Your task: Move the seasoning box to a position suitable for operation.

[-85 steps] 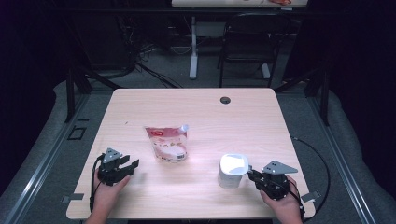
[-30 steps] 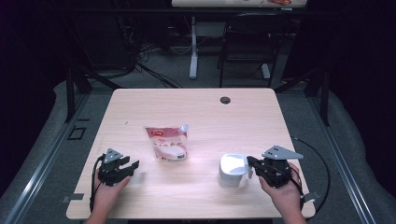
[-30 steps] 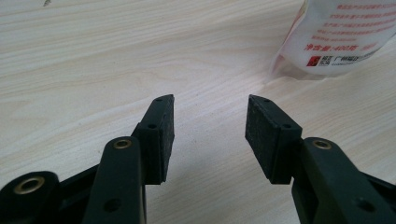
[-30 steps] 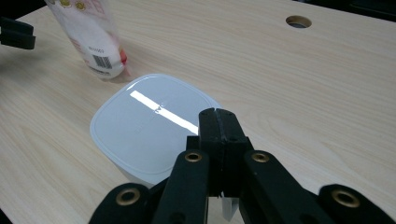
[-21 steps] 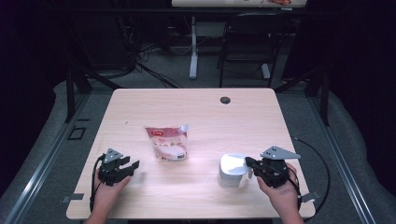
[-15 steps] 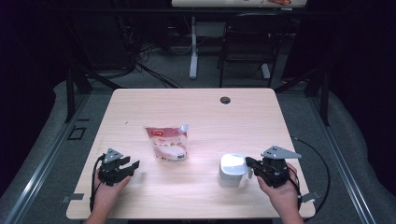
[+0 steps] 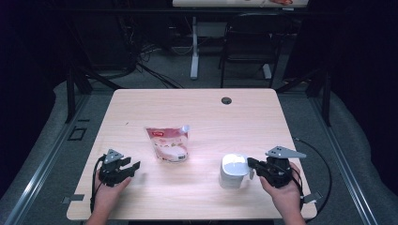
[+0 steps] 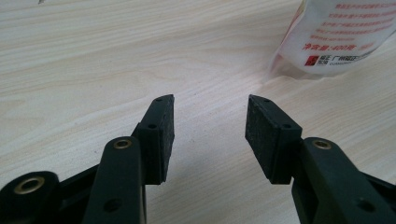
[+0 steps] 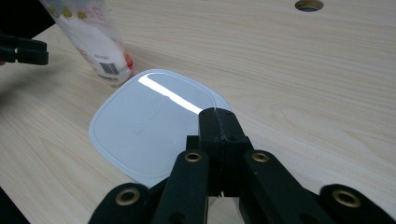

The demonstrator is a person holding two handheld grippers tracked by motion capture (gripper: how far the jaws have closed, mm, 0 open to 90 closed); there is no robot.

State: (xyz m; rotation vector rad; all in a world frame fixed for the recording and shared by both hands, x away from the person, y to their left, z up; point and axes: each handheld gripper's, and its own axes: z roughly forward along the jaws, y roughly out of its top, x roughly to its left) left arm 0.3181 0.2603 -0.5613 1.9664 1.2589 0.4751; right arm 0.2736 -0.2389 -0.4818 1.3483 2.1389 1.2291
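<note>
A white square-lidded container (image 7: 232, 172) stands on the table at the front right; its lid (image 9: 149, 126) lies just beyond my right gripper's jaws. The right gripper (image 7: 251, 163) (image 9: 217, 116) is shut, jaws pressed together over the lid's near edge, with nothing visible between them. A pink and white spouted pouch (image 7: 168, 144) (image 8: 336, 32) (image 9: 93, 37) lies in the middle of the table. At the front left my left gripper (image 7: 133, 168) (image 8: 210, 121) rests low over bare wood, open and empty, a short way from the pouch.
The light wooden table (image 7: 197, 112) has a round cable hole (image 7: 226, 100) (image 9: 308, 4) near its far edge. Beyond the table are dark floor, cables and chair legs. The left gripper (image 9: 23, 50) shows far off in the right gripper view.
Since the earliest frame my right gripper has shifted slightly away from the table's front edge, closer beside the container. Over the last second nothing has moved.
</note>
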